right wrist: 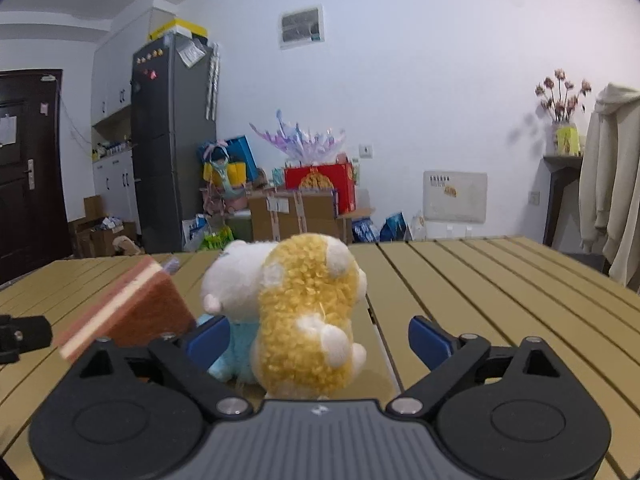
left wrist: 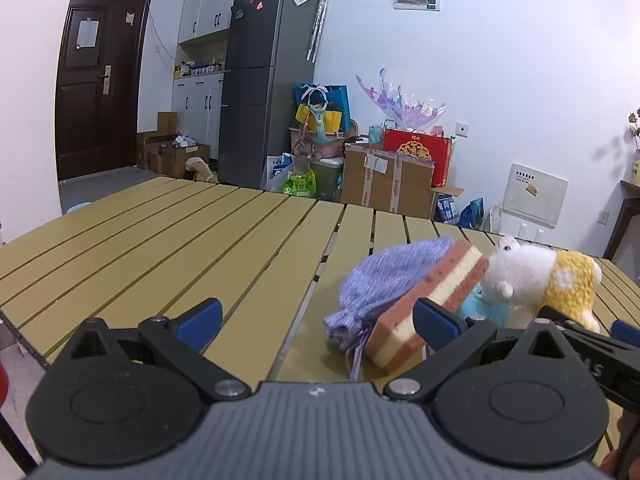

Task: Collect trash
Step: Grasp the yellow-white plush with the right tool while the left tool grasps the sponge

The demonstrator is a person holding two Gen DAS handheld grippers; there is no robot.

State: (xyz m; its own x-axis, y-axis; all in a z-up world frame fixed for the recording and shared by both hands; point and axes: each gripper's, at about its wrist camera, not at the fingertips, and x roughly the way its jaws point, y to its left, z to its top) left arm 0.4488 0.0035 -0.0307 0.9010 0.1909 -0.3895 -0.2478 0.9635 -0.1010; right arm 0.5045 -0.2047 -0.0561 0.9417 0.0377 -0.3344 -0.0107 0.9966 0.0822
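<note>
While the sponge (left wrist: 430, 300), purple pouch (left wrist: 384, 280) and plush toy (right wrist: 308, 312) lie clustered on the surface (left wrist: 160, 240), both the left hand-held gripper (left wrist: 318, 320) and right hand-held gripper (right wrist: 318, 340) stand apart and empty, so collection appears not yet begun.

slatted table (left wrist: 160, 232) | pouch (left wrist: 380, 280) | sponge (left wrist: 432, 300) | plush toy (right wrist: 304, 312)

From the right wrist we lose the lower half of the light-blue plush toy (right wrist: 228, 354) behind the fluffy yellow-and-white plush animal (right wrist: 308, 316). The purple knitted drawstring pouch (right wrist: 173, 265) shows only a tip (layered pink-and-cream sponge block (right wrist: 132, 312) covers it). Wall panel lettering: too small.
</note>
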